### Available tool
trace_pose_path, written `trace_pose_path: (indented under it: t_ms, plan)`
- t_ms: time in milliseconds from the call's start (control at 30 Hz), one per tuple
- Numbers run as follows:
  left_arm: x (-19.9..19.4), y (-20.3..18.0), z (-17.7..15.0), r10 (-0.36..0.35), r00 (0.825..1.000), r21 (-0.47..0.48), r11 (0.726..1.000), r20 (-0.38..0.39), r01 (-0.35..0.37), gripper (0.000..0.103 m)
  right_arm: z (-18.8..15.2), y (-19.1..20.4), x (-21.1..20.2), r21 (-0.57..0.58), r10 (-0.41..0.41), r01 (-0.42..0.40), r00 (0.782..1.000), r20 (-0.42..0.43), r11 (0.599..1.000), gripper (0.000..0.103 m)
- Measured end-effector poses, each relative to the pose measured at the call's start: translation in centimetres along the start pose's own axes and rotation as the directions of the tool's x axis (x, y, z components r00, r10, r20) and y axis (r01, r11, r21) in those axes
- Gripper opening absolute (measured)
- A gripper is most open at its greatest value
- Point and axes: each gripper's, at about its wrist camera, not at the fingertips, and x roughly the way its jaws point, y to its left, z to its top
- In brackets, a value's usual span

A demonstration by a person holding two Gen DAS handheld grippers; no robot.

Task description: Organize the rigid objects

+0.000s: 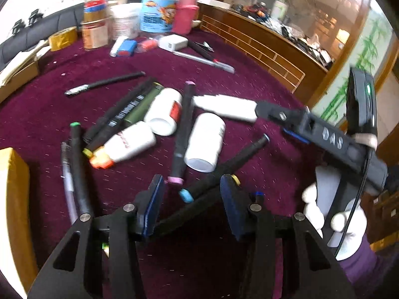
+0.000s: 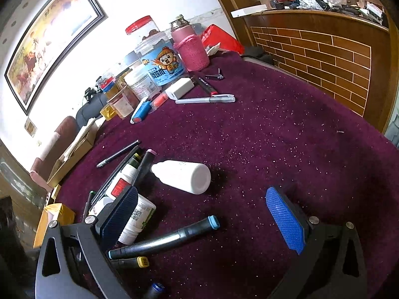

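Little looks sorted: markers and bottles lie jumbled around the white bottle (image 1: pixel 204 142), left tongs (image 1: pixel 192 194) seemingly pinching a marker (image 1: pixel 224 172), right tongs (image 2: pixel 202 221) wide.

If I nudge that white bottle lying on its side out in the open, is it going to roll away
Probably yes. The white bottle lies on its side and looks round, so a sideways push would likely roll it. The plush purple cloth should slow it quickly. It looks like rigid plastic, probably light, so open jaws could grip it without squashing it.
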Motion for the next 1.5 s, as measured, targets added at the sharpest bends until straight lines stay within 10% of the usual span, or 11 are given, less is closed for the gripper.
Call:
trace_pose_path:
  t_ms: [267,367,667,900,1167,1267,1400,1500]
  plan:
    - [0.0,-1.1,-3.1,0.006,0.995,0.079,0.997,-0.100,0.002,0.044,0.0,-0.2,0.4,0.013,0.002,-0.001,1.000,-0.019,1.000,0.101]
    - [-0.8,-1.7,-4.4,-0.067,0.988,0.056,0.996,-0.138,0.075,0.024,0.1,-0.2,0.5,0.015,-0.002,0.003,1.000,-0.024,1.000,0.101]
    - [-0.1,-4.7,-5.2,0.093,0.994,0.194,0.978,-0.054,-0.081,0.025,0.1,-0.3,1.0,0.025,-0.021,0.022,0.999,-0.038,0.999,0.101]
    - [-3.5,-1.1,-5.8,-0.053,0.997,-0.043,0.998,0.057,0.055,0.012,0.0,-0.6,1.3,0.042,-0.032,0.035,0.998,-0.050,0.999,0.101]
    - [-14.6,2.6,-8.1,-0.238,0.903,-0.140,0.942,0.358,0.304,0.012,-0.3,-1.9,-1.9,0.094,0.090,-0.084,0.994,-0.063,0.992,0.101]
    - [-17.6,3.4,-8.6,-0.291,0.861,-0.113,0.923,0.418,0.367,0.012,-1.6,-3.6,-9.5,0.094,0.138,-0.138,0.990,0.003,0.986,0.101]
    - [-21.7,5.1,-9.1,-0.354,0.801,-0.081,0.893,0.483,0.444,0.012,-1.6,-5.4,-23.2,0.012,-0.003,0.001,0.989,0.148,1.000,0.102]
    - [-23.7,5.7,-9.8,-0.377,0.772,-0.063,0.880,0.511,0.471,0.012,-0.1,-5.3,-34.8,-0.008,-0.123,0.133,0.936,0.330,0.991,0.102]
